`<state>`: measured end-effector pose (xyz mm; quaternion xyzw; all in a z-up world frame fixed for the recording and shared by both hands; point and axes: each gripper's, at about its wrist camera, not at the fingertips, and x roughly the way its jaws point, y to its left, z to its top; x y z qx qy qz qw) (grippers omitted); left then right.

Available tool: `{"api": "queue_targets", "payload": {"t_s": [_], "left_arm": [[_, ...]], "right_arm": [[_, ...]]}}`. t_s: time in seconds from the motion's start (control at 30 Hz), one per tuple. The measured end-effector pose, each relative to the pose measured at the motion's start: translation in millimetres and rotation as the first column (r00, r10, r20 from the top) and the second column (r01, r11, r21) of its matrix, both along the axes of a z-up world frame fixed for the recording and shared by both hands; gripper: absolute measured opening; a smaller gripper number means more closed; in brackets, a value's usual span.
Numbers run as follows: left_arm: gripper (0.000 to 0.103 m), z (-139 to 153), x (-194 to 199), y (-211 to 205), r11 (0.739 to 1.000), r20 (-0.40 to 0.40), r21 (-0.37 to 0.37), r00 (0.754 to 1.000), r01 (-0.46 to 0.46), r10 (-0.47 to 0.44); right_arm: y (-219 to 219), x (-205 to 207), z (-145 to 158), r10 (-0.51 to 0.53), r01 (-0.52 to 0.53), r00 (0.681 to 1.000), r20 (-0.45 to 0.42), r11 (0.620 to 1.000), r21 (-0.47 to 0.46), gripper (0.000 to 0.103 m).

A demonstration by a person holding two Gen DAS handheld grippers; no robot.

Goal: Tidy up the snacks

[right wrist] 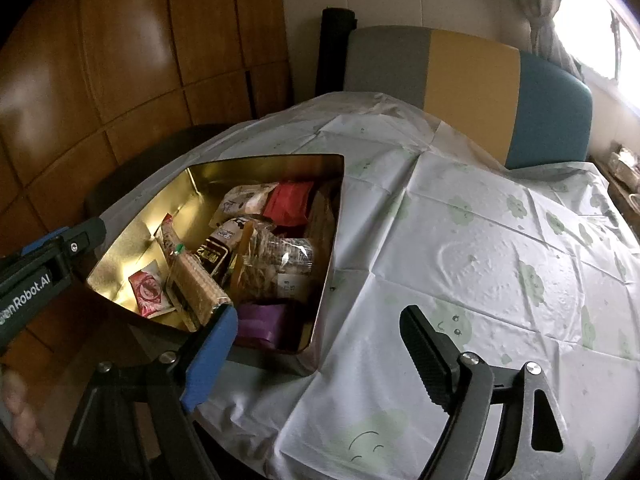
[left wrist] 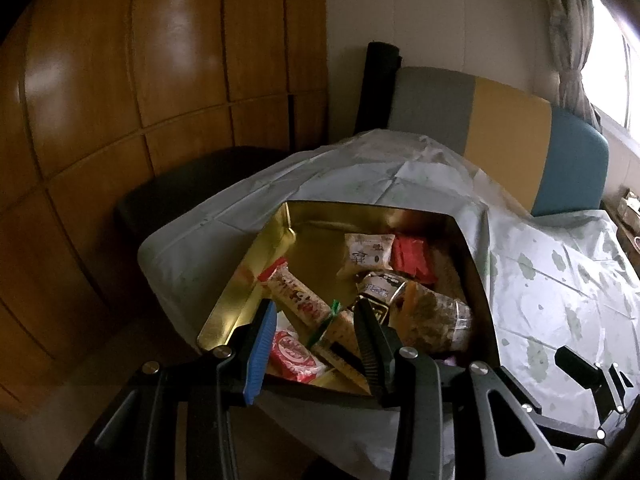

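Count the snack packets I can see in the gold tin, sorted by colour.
Red packets: 2, one at the back and one small at the front
Purple packets: 1
Dark brown packets: 1
White or clear packets: 4, including the cracker pack
Total: 8 showing in the tin; any buried ones are hidden.

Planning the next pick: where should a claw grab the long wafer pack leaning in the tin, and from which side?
Take the wafer pack across its narrow width near its raised upper end, coming from above. It leans on the other snacks with that end clear, while the lower end is wedged near the tin wall. The open right claw looks closest.
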<state>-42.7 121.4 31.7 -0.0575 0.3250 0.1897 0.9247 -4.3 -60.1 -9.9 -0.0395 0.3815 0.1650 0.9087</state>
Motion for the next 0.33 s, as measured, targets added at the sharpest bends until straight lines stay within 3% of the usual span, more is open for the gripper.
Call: {"api": "queue_targets", "payload": {"t_s": [0.17, 0.33], "left_arm": [[0.041, 2.7, -4.5, -0.4, 0.999, 0.048, 0.032, 0.999, -0.008, 0.006], [0.041, 1.9, -1.0, 5.6, 1.0, 0.039, 0.008, 0.999, -0.011, 0.01]], "right_arm": [[0.4, 0.1, -2.2, 0.007, -0.007, 1.0, -0.007, 1.0, -0.001, 0.085], [-4.2, 4.5, -0.7, 0.0, 0.0, 1.0, -0.01, 1.0, 0.012, 0.085]]}}
